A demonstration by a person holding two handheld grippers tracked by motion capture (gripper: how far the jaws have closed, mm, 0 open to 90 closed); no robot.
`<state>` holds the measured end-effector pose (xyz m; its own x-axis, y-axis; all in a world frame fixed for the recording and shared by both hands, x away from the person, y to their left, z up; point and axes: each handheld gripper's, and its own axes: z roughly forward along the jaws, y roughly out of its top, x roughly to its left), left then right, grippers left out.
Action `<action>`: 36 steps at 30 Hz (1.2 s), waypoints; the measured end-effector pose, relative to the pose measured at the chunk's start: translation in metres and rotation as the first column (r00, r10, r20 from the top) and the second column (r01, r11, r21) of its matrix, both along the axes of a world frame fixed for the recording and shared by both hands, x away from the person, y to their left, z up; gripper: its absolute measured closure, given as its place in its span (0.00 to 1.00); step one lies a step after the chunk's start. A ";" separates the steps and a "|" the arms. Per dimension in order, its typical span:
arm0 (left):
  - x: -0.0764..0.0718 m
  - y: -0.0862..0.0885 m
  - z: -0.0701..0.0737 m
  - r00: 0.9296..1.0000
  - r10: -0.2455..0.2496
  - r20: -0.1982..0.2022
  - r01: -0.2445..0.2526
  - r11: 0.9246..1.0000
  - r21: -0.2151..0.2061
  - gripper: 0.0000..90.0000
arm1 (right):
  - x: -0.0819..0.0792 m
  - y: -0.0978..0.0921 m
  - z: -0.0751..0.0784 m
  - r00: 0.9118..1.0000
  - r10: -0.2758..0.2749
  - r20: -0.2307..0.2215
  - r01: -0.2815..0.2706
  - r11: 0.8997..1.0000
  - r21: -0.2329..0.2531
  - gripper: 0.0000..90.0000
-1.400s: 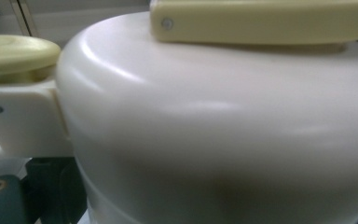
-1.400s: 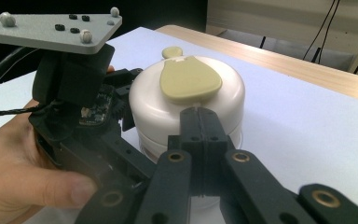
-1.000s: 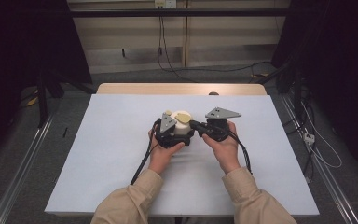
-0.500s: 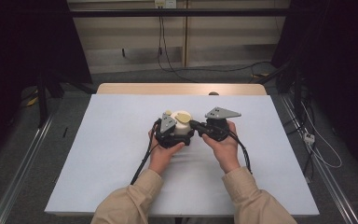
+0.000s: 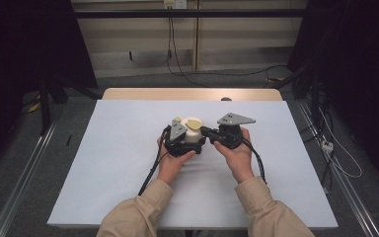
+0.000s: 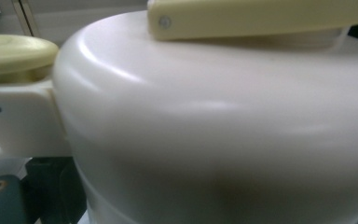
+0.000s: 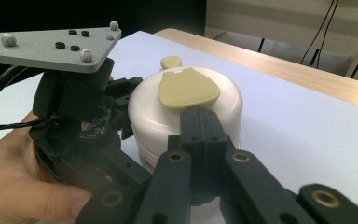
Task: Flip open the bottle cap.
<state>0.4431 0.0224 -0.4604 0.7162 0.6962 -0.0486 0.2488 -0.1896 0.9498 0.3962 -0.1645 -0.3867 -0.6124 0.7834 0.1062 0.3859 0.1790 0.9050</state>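
A round cream container (image 5: 195,133) stands mid-table, with a flat yellow tab (image 7: 186,88) on its lid and a small yellow knob (image 7: 171,61) at its far side. My left gripper (image 5: 180,140) is pressed up against the container's left side and holds it. In the left gripper view the cream container wall (image 6: 214,140) is very close, with the yellow tab (image 6: 261,16) above it. My right gripper (image 7: 199,116) comes in from the right with its jaws shut together. Its tips touch the lid at the tab's near edge.
The white tabletop (image 5: 118,163) lies open all around the hands. A wooden strip (image 5: 187,94) borders its far edge. Cables (image 5: 177,59) lie on the floor behind the table, and metal rails run along both sides.
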 end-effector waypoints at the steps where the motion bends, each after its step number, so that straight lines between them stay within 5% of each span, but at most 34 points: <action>1: 0.000 0.000 0.000 1.000 0.003 -0.001 -0.003 1.000 -0.001 0.06 | 0.000 0.000 0.000 1.000 0.000 0.000 0.000 1.000 -0.004 1.00; 36: -0.001 -0.001 0.000 1.000 0.006 0.000 -0.006 1.000 -0.001 0.06 | 0.004 0.011 0.007 1.000 0.011 0.022 -0.010 1.000 -0.017 1.00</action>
<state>0.4426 0.0214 -0.4604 0.7122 0.7002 -0.0492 0.2498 -0.1873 0.9500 0.4001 -0.1535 -0.3800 -0.6228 0.7784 0.0789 0.3635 0.1986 0.9102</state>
